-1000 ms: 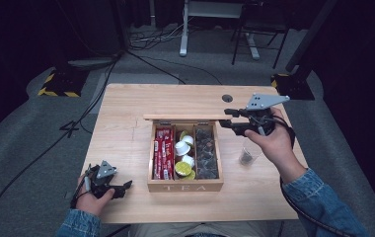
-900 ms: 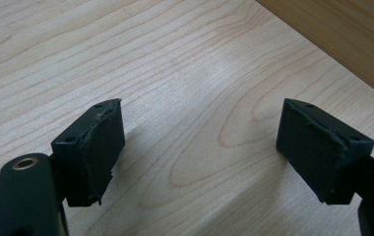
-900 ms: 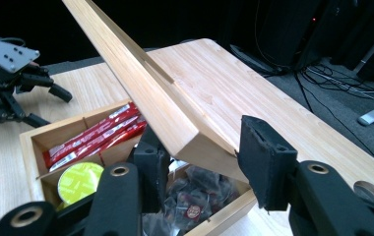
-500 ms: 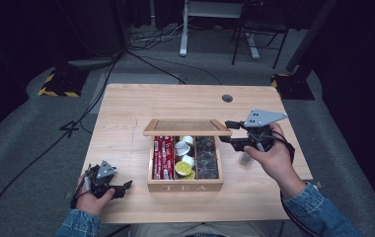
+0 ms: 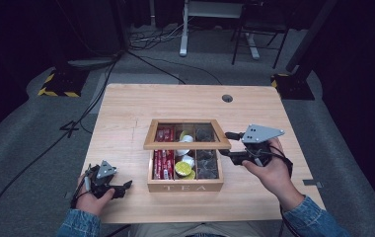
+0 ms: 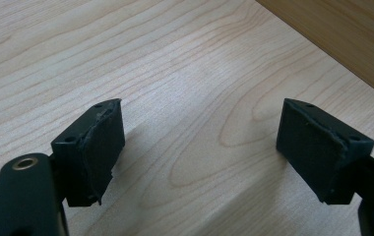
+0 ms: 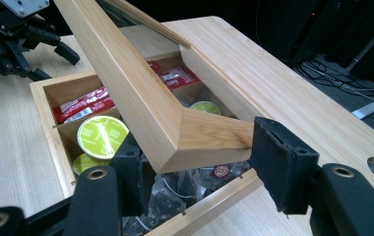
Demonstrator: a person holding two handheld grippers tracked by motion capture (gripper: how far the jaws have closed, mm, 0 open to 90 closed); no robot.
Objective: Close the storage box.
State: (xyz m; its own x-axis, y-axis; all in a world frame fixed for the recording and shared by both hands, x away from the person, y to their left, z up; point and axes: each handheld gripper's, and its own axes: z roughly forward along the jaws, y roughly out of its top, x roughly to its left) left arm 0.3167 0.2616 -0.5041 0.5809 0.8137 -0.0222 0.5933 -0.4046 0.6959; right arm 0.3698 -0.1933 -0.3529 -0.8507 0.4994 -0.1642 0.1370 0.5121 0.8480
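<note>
My right gripper (image 5: 231, 146) pinches the tea box (image 5: 185, 186) lid (image 5: 187, 145) at its right corner, half-lowered over mid-counter (image 5: 126, 113) with its long edge running leftward, while my left gripper (image 5: 121, 188) rests wide open, empty, near-left.

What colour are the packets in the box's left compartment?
Red, the long packets in the wooden tea box; clearest in the high view.

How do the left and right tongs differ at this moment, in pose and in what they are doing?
The left tongs rest low near the table's front left edge, apart from the tea box; the right tongs are raised beside the box. The left tongs are open on nothing; the right tongs clamp a corner of the box's lid, which is tilted half open. Both are black and hand-held.
</note>
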